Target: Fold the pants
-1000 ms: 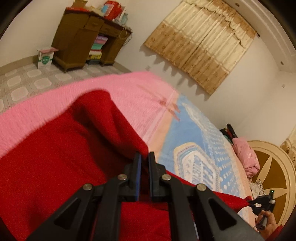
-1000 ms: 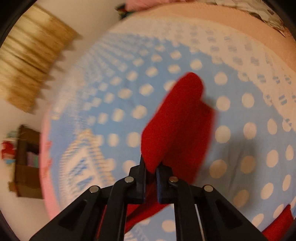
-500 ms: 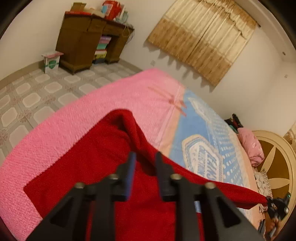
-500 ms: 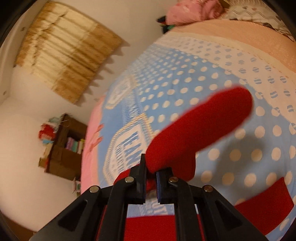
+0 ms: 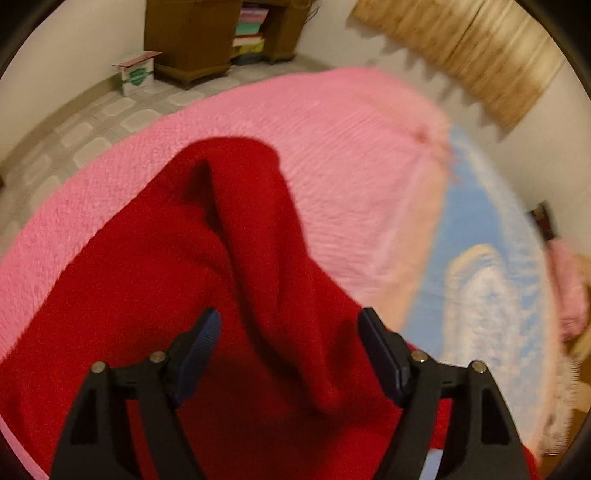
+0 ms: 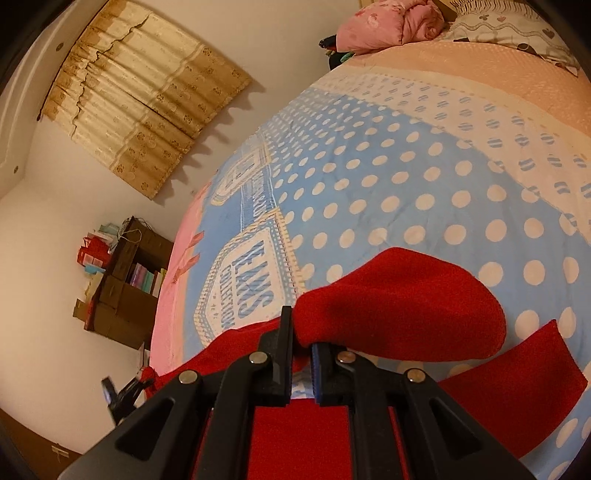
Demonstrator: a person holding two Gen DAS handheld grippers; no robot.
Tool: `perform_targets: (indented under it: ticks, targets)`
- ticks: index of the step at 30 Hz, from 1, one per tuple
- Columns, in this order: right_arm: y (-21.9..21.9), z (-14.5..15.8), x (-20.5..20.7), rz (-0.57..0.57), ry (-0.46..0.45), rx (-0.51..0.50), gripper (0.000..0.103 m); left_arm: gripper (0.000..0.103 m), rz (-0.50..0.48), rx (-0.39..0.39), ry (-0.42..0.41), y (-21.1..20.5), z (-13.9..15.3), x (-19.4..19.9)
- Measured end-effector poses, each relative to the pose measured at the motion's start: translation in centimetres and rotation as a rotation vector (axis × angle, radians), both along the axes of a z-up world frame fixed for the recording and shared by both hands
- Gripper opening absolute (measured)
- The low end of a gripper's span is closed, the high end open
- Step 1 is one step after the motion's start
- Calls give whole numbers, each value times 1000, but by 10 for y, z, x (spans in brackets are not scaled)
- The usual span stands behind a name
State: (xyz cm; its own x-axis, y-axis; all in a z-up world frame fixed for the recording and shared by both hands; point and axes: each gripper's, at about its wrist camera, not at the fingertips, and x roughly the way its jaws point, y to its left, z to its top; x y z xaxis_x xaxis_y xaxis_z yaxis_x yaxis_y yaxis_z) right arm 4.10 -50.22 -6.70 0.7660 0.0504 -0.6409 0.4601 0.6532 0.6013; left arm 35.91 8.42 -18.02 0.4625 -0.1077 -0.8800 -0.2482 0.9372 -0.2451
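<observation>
The red pants (image 5: 207, 266) lie bunched on the pink end of the bed, with a raised fold running up the middle. My left gripper (image 5: 290, 332) is open just above them, its jaws wide apart on either side of the fold, holding nothing. In the right wrist view, my right gripper (image 6: 303, 343) is shut on a pant leg end (image 6: 399, 306) and holds it lifted over the blue dotted bedspread. The other leg (image 6: 517, 380) lies flat to the right. The left gripper also shows small at the lower left of the right wrist view (image 6: 122, 395).
The bed (image 6: 424, 177) has a blue polka-dot cover and a pink blanket (image 5: 332, 147) at its foot. A pink pillow (image 6: 388, 22) lies at the head. A brown bookshelf (image 5: 207, 33) and a small box (image 5: 136, 74) stand on the tiled floor by the wall.
My left gripper has opened wide and let go of the red fabric, which has dropped onto the bed. My right gripper has kept its hold on the leg end and swung lower toward the bed.
</observation>
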Motion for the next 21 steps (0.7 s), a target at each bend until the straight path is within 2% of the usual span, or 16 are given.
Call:
perform_targets:
  ticks: [2, 3, 4, 5, 6, 9, 12, 15, 21]
  targets:
    - [-1, -2, -2, 2, 2, 8, 8, 62, 14, 70, -4, -2, 0, 5]
    - [-2, -3, -2, 4, 3, 9, 8, 47, 22, 79, -9, 0, 2, 6]
    - [-3, -3, -1, 6, 8, 5, 8, 25, 25, 52, -14, 5, 3, 6]
    - [-4, -3, 0, 7, 17, -1, 8, 16, 25, 16, -15, 10, 4, 6]
    - [-6, -4, 3, 5, 27, -5, 8, 13, 28, -35, -11, 19, 4, 5]
    - [-12, -1, 8, -9, 23, 1, 8, 10, 40, -192, -50, 46, 13, -5]
    - [-13, 11, 12, -12, 0, -24, 8, 10, 2, -218, -123, 54, 36, -22]
    - [-11, 26, 8, -10, -40, -15, 8, 10, -22, -286, -185, 65, 63, -45]
    - [-1, 56, -25, 28, -140, 2, 8, 10, -28, -412, -297, 95, 114, -107]
